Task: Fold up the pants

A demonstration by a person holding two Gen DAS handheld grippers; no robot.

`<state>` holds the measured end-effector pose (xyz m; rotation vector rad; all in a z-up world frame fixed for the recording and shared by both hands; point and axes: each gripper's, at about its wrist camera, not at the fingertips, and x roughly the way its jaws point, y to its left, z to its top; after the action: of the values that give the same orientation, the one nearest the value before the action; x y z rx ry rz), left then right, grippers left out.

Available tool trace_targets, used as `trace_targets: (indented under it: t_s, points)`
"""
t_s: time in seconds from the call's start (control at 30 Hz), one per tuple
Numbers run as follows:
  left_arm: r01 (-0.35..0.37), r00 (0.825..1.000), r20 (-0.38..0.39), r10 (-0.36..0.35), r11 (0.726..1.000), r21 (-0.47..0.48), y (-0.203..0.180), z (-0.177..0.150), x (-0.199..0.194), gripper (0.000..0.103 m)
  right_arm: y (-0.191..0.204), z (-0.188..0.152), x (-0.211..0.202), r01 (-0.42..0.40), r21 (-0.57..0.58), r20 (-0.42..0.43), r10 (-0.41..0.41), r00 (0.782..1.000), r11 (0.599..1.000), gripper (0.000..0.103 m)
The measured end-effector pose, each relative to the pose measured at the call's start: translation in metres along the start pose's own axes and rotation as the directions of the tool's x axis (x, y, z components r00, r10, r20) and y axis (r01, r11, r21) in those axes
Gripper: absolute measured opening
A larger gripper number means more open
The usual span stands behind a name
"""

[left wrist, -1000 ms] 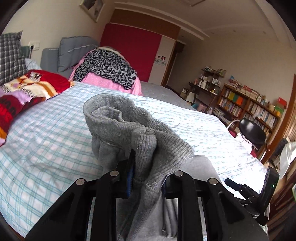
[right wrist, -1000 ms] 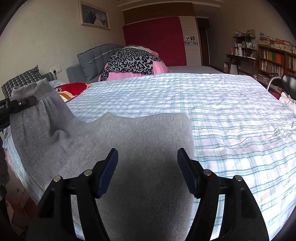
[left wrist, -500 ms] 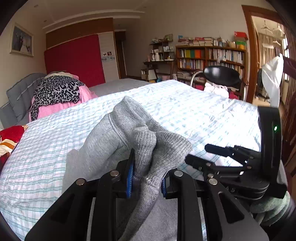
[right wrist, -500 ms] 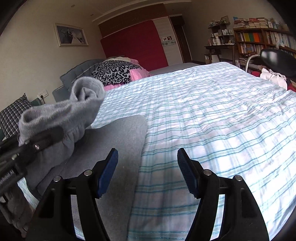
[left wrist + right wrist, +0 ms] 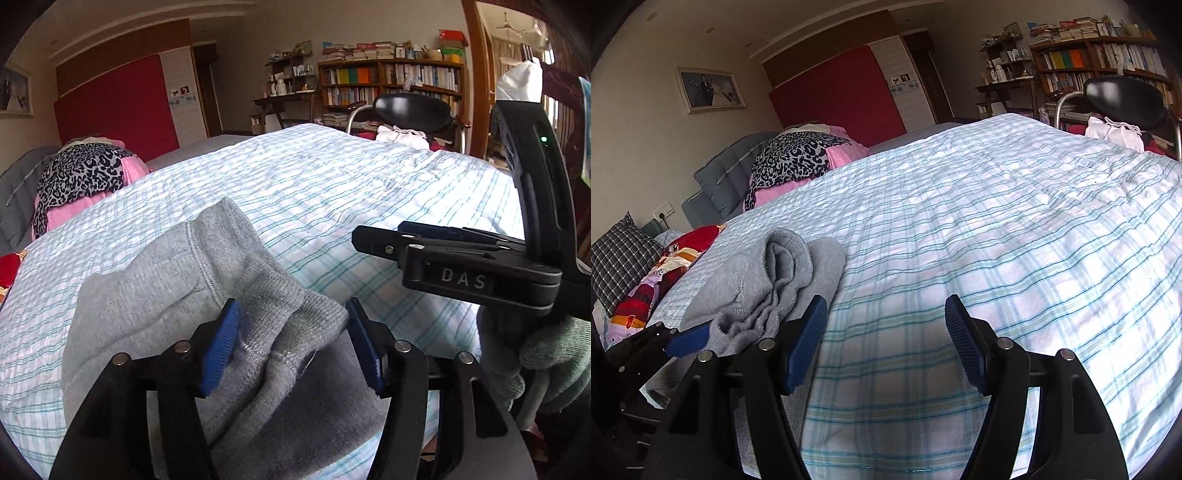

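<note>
The grey pants (image 5: 155, 295) lie folded over themselves near the front edge of the bed (image 5: 332, 192). Their ribbed end is bunched between the fingers of my left gripper (image 5: 291, 347), whose jaws are opening; the pads stand apart and no longer pinch the cloth. In the right wrist view the pants (image 5: 757, 273) lie at the left, with the left gripper (image 5: 665, 343) beside their crumpled end. My right gripper (image 5: 886, 343) is open over bare striped sheet, just right of the pants, with nothing between its fingers. It also shows from the side as the right gripper (image 5: 461, 258), held by a gloved hand (image 5: 535, 354).
A leopard-print and pink pile (image 5: 798, 158) sits at the bed's head by a grey headboard (image 5: 731, 173). A plaid pillow (image 5: 620, 258) and a red patterned blanket (image 5: 676, 258) lie at the left. A black chair (image 5: 1123, 99) and bookshelves (image 5: 1089, 62) stand beyond the bed.
My left gripper swung right and down with the pants' end, laid it over the rest of the pants, and its jaws opened. The right gripper shifted right, off the pants onto the sheet.
</note>
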<state>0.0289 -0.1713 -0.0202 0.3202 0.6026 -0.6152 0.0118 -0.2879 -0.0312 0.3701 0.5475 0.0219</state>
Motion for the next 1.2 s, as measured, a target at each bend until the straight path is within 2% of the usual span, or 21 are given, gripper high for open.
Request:
trace_targets:
  t_s: [0.1, 0.2, 0.33, 0.43, 0.57, 0.67, 0.83, 1.0, 1.07, 1.13, 1.2]
  points:
    - [0.051, 0.999, 0.013, -0.050, 0.999, -0.015, 0.003, -0.004, -0.018, 0.059, 0.003, 0.004, -0.001, -0.023, 0.003, 0.007, 0.023, 1.000, 1.000, 0.068]
    - [0.045, 0.996, 0.074, -0.042, 0.998, -0.038, 0.015, -0.006, -0.046, 0.059, 0.011, 0.007, -0.004, -0.084, 0.008, 0.009, 0.084, 0.996, 0.996, 0.068]
    - [-0.037, 0.988, 0.149, 0.049, 0.996, -0.081, 0.044, -0.008, -0.080, 0.062, 0.035, 0.013, -0.005, -0.146, -0.036, 0.009, 0.146, 0.989, 0.989, 0.068]
    - [-0.112, 0.981, 0.144, 0.130, 0.985, -0.130, 0.071, -0.011, -0.085, 0.063, 0.056, 0.016, -0.001, -0.171, -0.084, -0.007, 0.171, 0.985, 0.982, 0.068]
    - [-0.148, 0.980, 0.105, 0.172, 0.967, -0.206, 0.100, -0.022, -0.079, 0.063, 0.084, 0.004, 0.016, -0.123, -0.181, -0.088, 0.108, 0.990, 0.976, 0.068]
    - [-0.159, 0.979, 0.096, 0.182, 0.965, -0.206, 0.109, -0.028, -0.074, 0.063, 0.089, -0.016, 0.027, -0.091, -0.234, -0.148, 0.057, 0.987, 0.968, 0.068]
    - [-0.109, 0.991, 0.061, 0.123, 0.975, -0.193, 0.107, -0.037, -0.053, 0.063, 0.072, -0.041, 0.025, -0.103, -0.225, -0.204, 0.057, 0.977, 0.969, 0.068]
    - [-0.007, 1.000, 0.025, 0.011, 0.987, -0.159, 0.079, -0.050, -0.032, 0.064, 0.078, -0.045, 0.018, -0.078, -0.279, -0.188, 0.025, 0.982, 0.957, 0.068]
    - [-0.025, 1.000, 0.016, 0.027, 0.993, -0.119, 0.063, -0.061, -0.026, 0.067, 0.082, -0.038, 0.015, -0.086, -0.291, -0.177, 0.034, 0.984, 0.953, 0.068]
    - [-0.060, 0.997, 0.040, 0.064, 0.995, -0.074, 0.052, -0.067, -0.025, 0.067, 0.085, -0.025, 0.010, -0.088, -0.290, -0.143, 0.047, 0.989, 0.953, 0.068]
    - [-0.050, 0.998, 0.045, 0.054, 0.995, -0.086, 0.053, -0.067, -0.025, 0.067, 0.088, -0.008, 0.007, -0.087, -0.285, -0.095, 0.063, 0.994, 0.955, 0.068]
